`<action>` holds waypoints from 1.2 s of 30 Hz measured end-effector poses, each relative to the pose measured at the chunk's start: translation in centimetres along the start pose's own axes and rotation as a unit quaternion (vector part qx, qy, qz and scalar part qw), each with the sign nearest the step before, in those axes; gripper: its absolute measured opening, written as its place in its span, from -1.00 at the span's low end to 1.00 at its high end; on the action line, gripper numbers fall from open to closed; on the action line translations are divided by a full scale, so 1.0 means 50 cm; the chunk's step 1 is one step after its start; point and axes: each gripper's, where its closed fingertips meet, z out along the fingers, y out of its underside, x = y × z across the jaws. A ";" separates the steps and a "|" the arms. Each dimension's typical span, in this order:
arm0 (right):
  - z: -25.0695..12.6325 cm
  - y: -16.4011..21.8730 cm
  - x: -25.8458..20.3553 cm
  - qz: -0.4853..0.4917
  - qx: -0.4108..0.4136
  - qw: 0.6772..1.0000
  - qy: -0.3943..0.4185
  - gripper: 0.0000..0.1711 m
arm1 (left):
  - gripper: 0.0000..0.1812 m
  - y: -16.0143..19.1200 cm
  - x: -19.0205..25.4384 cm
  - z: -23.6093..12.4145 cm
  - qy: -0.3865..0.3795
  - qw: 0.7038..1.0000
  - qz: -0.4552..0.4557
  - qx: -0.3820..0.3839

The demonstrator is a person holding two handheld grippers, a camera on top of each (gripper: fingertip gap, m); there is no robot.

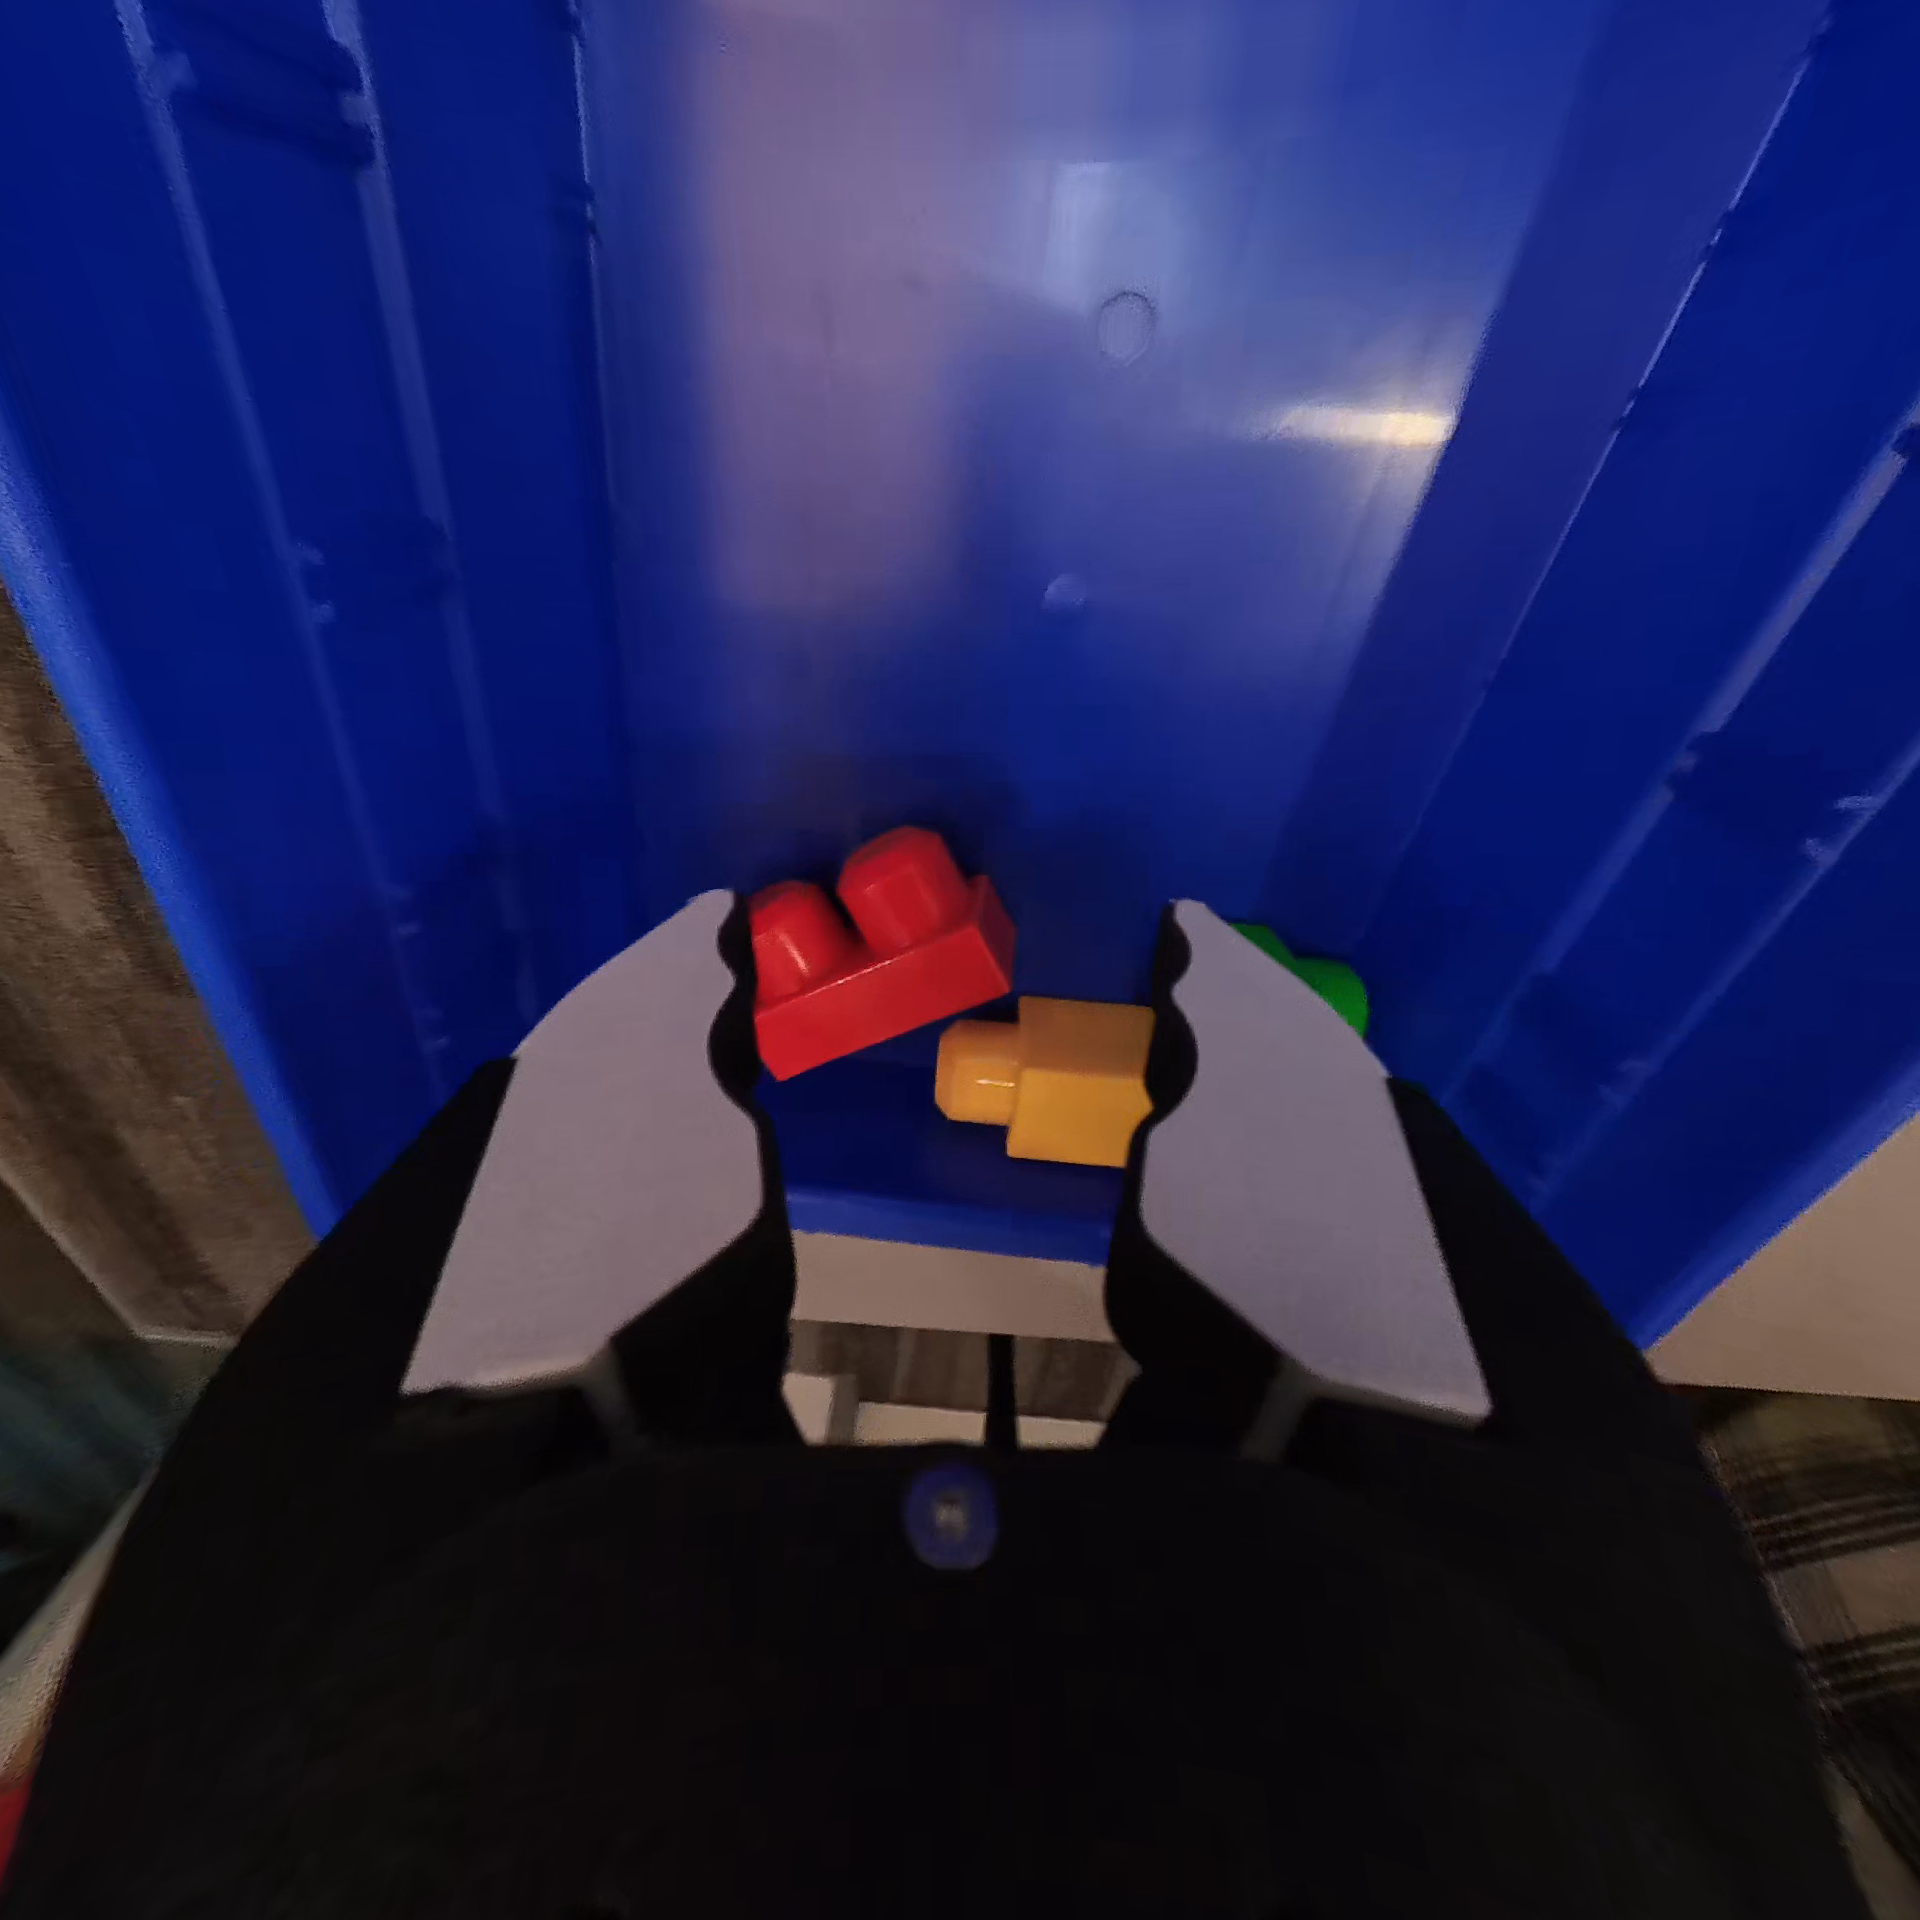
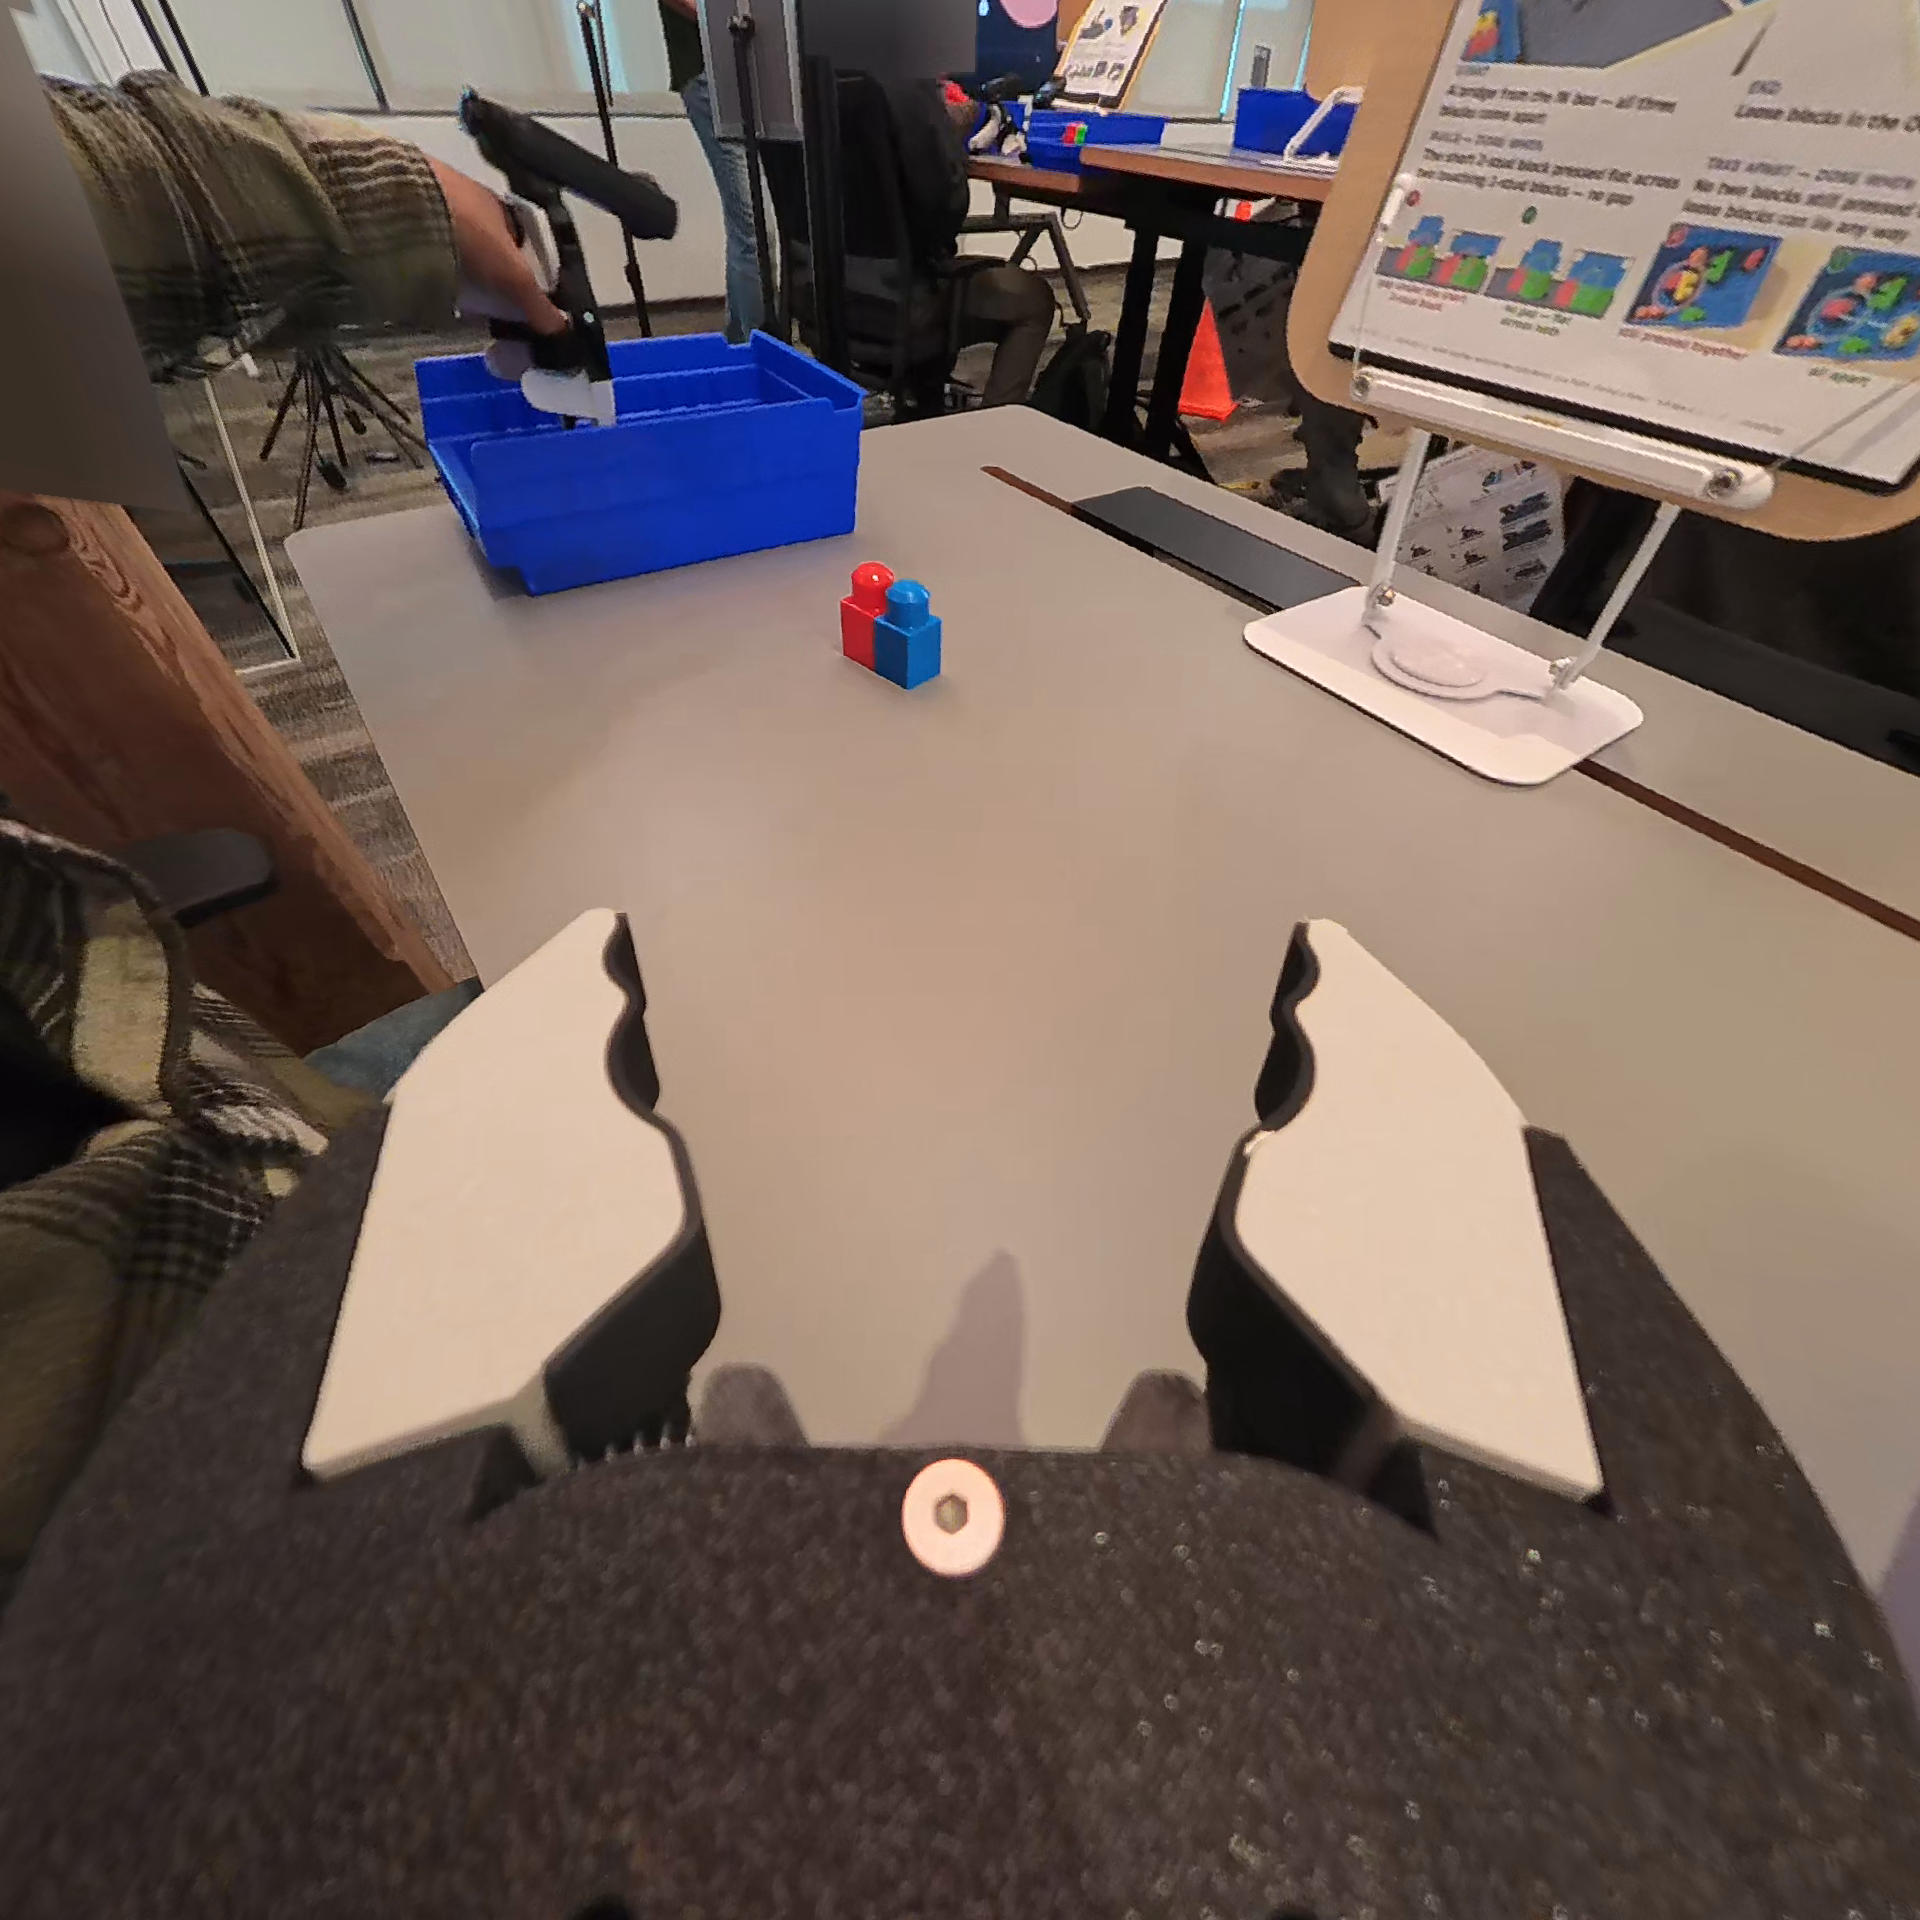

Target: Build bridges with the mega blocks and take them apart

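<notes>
In the left wrist view the left gripper (image 1: 951, 1018) gapes wide inside the blue bin (image 1: 1039, 468) — a red two-stud block (image 1: 883, 956) and yellow block (image 1: 1060, 1081) lie mid-frame between its fingers, a green block (image 1: 1325, 977) partly hidden behind the right one. The right gripper (image 2: 961, 1039) hangs wide and empty over the grey table (image 2: 935, 883) — one red and blue block pair (image 2: 891, 627) stands centre frame, a document stand (image 2: 1455, 686) at right.

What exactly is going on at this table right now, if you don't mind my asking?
A person is working with toy blocks, a hand-held gripper in each hand. The left gripper is down inside the blue bin, fingers open around a red two-stud block and an orange block; a green block lies beside them. On the grey table, a red block and a blue block stand side by side. The right gripper hovers open, holding nothing.
</notes>
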 end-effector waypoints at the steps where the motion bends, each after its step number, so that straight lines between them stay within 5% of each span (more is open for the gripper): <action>1: -0.004 0.003 0.004 0.003 0.001 1.000 0.001 0.33 | -0.12 0.000 0.004 0.000 0.014 1.000 -0.010 0.007; 4: -0.016 0.009 0.014 0.006 0.006 1.000 0.002 0.32 | 0.05 0.007 0.024 -0.007 0.067 0.997 -0.019 0.023; 8: -0.027 0.013 0.028 0.008 0.008 1.000 0.009 0.32 | 0.02 0.045 0.047 -0.020 0.090 0.989 0.117 -0.003; 13: -0.031 0.007 0.024 0.006 0.010 1.000 0.014 0.30 | -0.31 0.054 0.023 -0.055 0.011 0.944 0.329 0.008; 16: -0.025 -0.004 0.012 0.002 0.009 1.000 0.016 0.29 | -0.56 0.050 0.014 -0.070 -0.001 0.924 0.382 0.009; 18: -0.017 -0.009 0.002 -0.001 0.003 1.000 0.017 0.29 | -0.53 0.042 0.004 -0.073 0.005 0.936 0.353 -0.003; 23: -0.003 -0.020 -0.017 -0.008 -0.004 1.000 0.020 0.30 | -0.03 0.034 0.013 -0.055 0.083 0.991 0.103 -0.034; 36: -0.031 0.002 0.007 -0.003 0.033 0.999 -0.023 0.29 | 0.52 0.030 0.070 -0.049 0.130 0.979 -0.113 0.111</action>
